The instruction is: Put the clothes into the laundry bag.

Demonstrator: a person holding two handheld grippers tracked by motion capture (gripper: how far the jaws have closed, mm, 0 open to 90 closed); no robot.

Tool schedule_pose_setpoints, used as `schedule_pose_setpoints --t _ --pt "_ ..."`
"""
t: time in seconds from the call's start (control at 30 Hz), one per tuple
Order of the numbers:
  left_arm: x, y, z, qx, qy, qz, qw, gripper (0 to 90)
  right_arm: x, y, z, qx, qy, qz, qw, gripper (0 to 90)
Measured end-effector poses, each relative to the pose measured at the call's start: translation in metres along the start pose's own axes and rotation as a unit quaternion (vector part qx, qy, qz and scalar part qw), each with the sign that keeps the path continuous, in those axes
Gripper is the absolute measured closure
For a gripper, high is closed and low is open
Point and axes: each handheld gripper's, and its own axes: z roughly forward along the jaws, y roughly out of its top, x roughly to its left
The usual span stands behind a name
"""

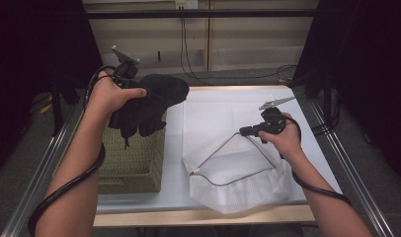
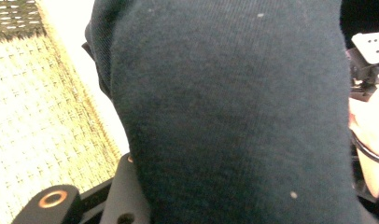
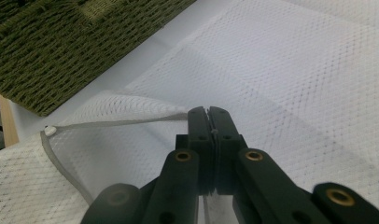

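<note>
Black garment (image 1: 151,101): bunched, hanging lengthwise downward over the woven basket (image 1: 134,158) at the bench's left edge, pinched by the left gripper (image 1: 134,89). White mesh laundry bag (image 1: 238,177): mouth open toward the basket, rim pinched by the right gripper (image 1: 245,131), jaws pressed together. Bare white bench (image 1: 228,106) beyond.

Setup's pretty plain: a white-topped table (image 1: 213,106) with a light wood front edge sits in the middle, metal rails running along both its sides. Behind the table there's a beige panelled wall (image 1: 248,37) with a dark horizontal bar near the top and black cables (image 1: 188,59) hanging down it onto grey floor (image 1: 238,75). Black curtains (image 1: 371,64) close in left and right of the table. Lighting's dim and even.
</note>
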Motion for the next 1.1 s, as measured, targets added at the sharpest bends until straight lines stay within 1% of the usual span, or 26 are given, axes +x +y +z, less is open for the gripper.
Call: schedule_pose_setpoints --t 0.03,0.13,0.2,0.23,0.27,0.3,0.33,0.37,0.4,0.47,0.5,0.53,0.6,0.63,0.67,0.7,0.73,0.77,0.8,0.83,0.87,0.93,0.97,1.0,1.03,1.1 --pt "0.0 0.001 -0.001 0.009 -0.003 0.013 0.9999 60.3 0.0 0.0 0.0 0.0 0.0 0.002 1.0 89.4" --pt "-0.005 0.002 0.001 0.003 -0.004 0.012 0.9999 60.4 0.0 0.0 0.001 -0.001 0.002 0.002 1.0 89.4" --pt "-0.006 0.003 0.002 0.027 -0.013 0.045 0.9985 60.3 0.0 0.001 0.002 0.0 0.001 0.005 1.0 89.4" --pt "-0.006 0.003 0.002 0.027 -0.013 0.045 0.9985 60.3 0.0 0.001 0.002 0.0 0.001 0.005 1.0 89.4" --pt "-0.011 0.002 0.006 0.011 -0.017 0.022 0.9995 60.3 0.0 0.002 0.002 0.0 0.001 0.006 1.0 89.4" --pt "-0.01 0.003 0.006 0.03 -0.021 0.044 0.9984 60.3 0.001 0.002 0.002 0.0 0.0 0.007 1.0 89.3" --pt "-0.011 0.003 0.008 0.03 -0.02 0.047 0.9982 60.3 0.001 0.003 0.002 -0.001 0.002 0.005 1.0 89.4" --pt "-0.016 0.003 0.011 0.017 -0.023 0.028 0.9992 60.3 0.001 0.003 0.002 0.0 0.0 0.004 1.0 89.4" --pt "-0.015 0.004 0.01 0.035 -0.025 0.054 0.9976 60.3 0.001 0.003 0.002 -0.001 -0.001 0.006 1.0 89.4" --pt "-0.02 0.005 0.012 0.035 -0.033 0.057 0.9972 60.3 0.001 0.004 0.002 0.0 0.0 0.006 1.0 89.4" --pt "-0.025 0.004 0.014 0.026 -0.035 0.048 0.9979 60.3 0.001 0.004 0.002 -0.001 0.001 0.007 1.0 89.4" --pt "-0.025 0.005 0.014 0.038 -0.037 0.065 0.9964 60.3 0.001 0.004 0.002 -0.001 0.001 0.007 1.0 89.4" --pt "-0.031 0.005 0.016 0.043 -0.042 0.077 0.9952 60.3 0.001 0.005 0.002 -0.001 0.0 0.007 1.0 89.4" --pt "-0.034 0.005 0.017 0.043 -0.045 0.078 0.995 60.3 0.0 0.005 0.002 -0.002 -0.001 0.009 1.0 89.4" --pt "-0.039 0.004 0.02 0.047 -0.052 0.084 0.994 60.3 0.0 0.005 0.003 -0.002 0.0 0.01 1.0 89.4" --pt "-0.039 0.004 0.02 0.047 -0.052 0.084 0.994 60.3 0.0 0.005 0.003 -0.002 0.0 0.01 1.0 89.4" --pt "-0.042 0.004 0.023 0.051 -0.057 0.088 0.9932 60.3 0.0 0.005 0.003 -0.002 0.0 0.008 1.0 89.4" --pt "-0.044 0.003 0.025 0.048 -0.059 0.081 0.9938 60.3 0.0 0.005 0.003 -0.002 0.0 0.008 1.0 89.4" --pt "-0.047 0.002 0.027 0.05 -0.062 0.084 0.9932 60.3 0.0 0.006 0.003 -0.002 -0.001 0.009 1.0 89.4" --pt "-0.047 0.003 0.028 0.057 -0.061 0.097 0.9918 60.3 0.0 0.006 0.003 -0.001 -0.003 0.009 1.0 89.4" --pt "-0.05 0.002 0.031 0.055 -0.065 0.089 0.9924 60.2 0.0 0.006 0.002 -0.001 -0.003 0.011 0.9999 89.4" --pt "-0.054 0.001 0.034 0.057 -0.067 0.09 0.992 60.2 -0.001 0.007 0.002 -0.002 -0.001 0.009 1.0 89.4" --pt "-0.054 0.001 0.035 0.062 -0.069 0.101 0.9905 60.2 -0.001 0.007 0.002 -0.003 -0.001 0.011 0.9999 89.4" --pt "-0.057 0.0 0.037 0.057 -0.07 0.096 0.9912 60.2 -0.001 0.008 0.002 -0.003 -0.002 0.01 0.9999 89.4" --pt "-0.058 0.0 0.039 0.063 -0.073 0.102 0.9901 60.2 -0.001 0.008 0.001 -0.003 -0.003 0.011 0.9999 89.4" --pt "-0.061 -0.001 0.042 0.064 -0.077 0.102 0.9897 60.2 -0.001 0.009 0.001 -0.003 -0.002 0.013 0.9999 89.4"
